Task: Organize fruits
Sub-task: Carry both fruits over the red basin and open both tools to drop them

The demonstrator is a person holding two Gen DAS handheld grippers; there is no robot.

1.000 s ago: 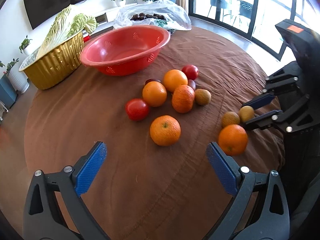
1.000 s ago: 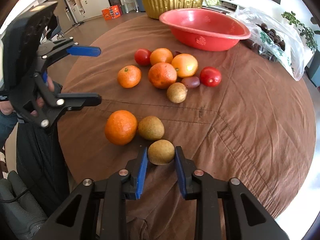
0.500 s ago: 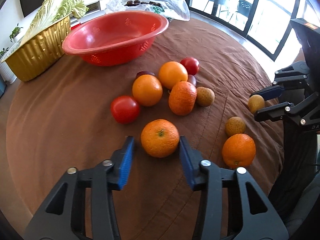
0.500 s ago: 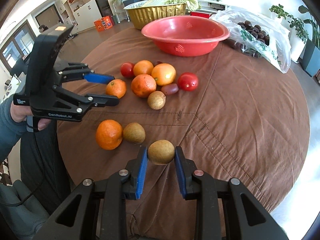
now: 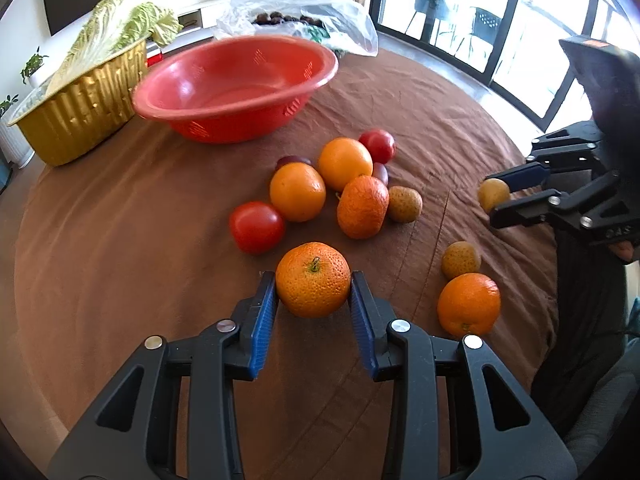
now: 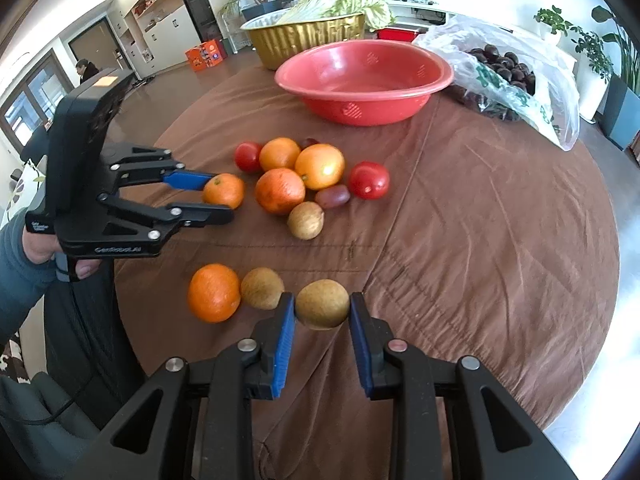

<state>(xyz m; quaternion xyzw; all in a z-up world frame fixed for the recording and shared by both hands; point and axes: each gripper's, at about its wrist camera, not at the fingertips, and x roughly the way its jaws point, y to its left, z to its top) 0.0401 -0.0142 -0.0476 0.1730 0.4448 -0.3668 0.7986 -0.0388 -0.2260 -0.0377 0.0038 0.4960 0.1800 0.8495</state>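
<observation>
**Two fruits gripped, basin ahead**

While closing across its widest girth, left gripper [image 5: 313, 294] pinching mandarin [image 5: 313, 285]: round, firm, pebbled, probably light and bruisable. Right gripper [image 6: 322, 314] clamped on brown fruit [image 6: 322, 304], lifted. Beyond, loose fruit, then empty red basin [image 5: 236, 92].

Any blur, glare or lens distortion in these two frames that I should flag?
Left wrist view: the red basket has a motion-smeared rim, the windows are blown out, and the fisheye bends the table edge; the orange between the closing left gripper jaws is sharp. Right wrist view: sharp, with a glare spot on one orange, an overexposed lower-right corner and dark vignetted edges.
</observation>
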